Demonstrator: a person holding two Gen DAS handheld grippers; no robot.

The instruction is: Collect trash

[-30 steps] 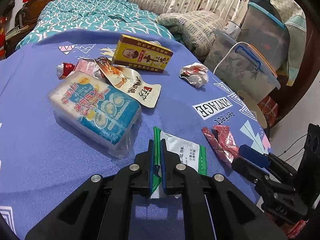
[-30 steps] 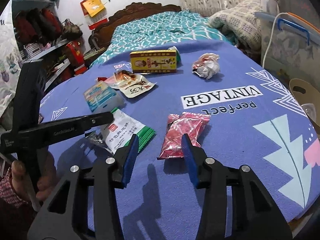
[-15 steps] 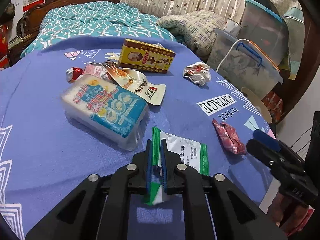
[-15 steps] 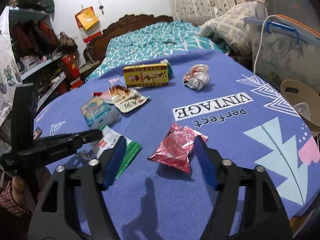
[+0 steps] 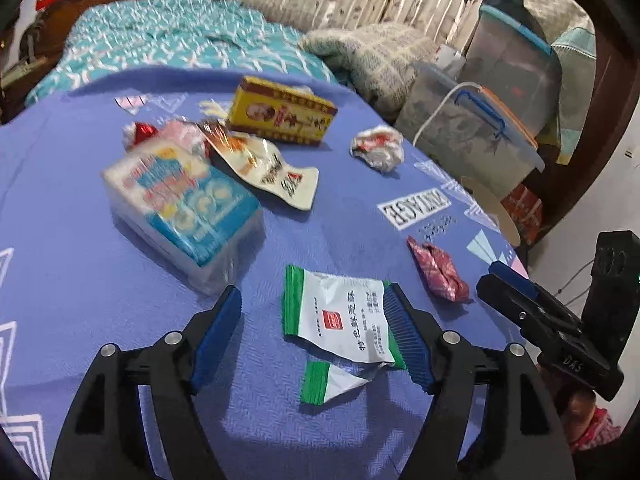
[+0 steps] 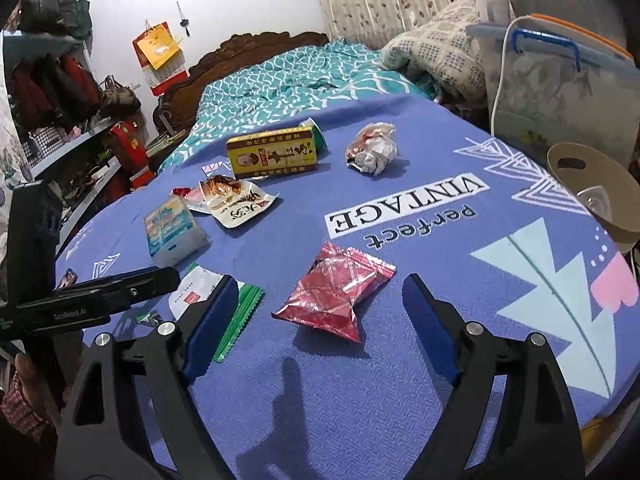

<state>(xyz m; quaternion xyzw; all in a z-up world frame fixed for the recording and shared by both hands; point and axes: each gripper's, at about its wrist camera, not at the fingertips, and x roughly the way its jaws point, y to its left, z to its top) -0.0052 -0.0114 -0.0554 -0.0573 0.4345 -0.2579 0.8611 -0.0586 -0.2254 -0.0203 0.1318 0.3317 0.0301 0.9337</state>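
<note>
My left gripper (image 5: 314, 334) is open above a white and green wrapper (image 5: 340, 320) that lies on the blue tablecloth (image 5: 80, 272); the wrapper sits between the fingers, nearer the right one. My right gripper (image 6: 316, 326) is open, its fingers on either side of a red foil packet (image 6: 338, 296) on the cloth. The red packet also shows in the left wrist view (image 5: 438, 270). The wrapper also shows in the right wrist view (image 6: 236, 308), partly hidden by my left finger.
A tissue pack (image 5: 182, 204), a white sauce pouch (image 5: 268, 168), a yellow box (image 5: 282, 114), a crumpled wrapper (image 5: 378, 148) and small red wrappers (image 5: 138, 132) lie further back. A tan bin (image 6: 596, 192) stands past the table's right edge, beside plastic storage boxes (image 6: 560, 84).
My left gripper has opened and let go of the white and green wrapper, which now lies on the cloth. My right gripper has opened wider around the red packet.
</note>
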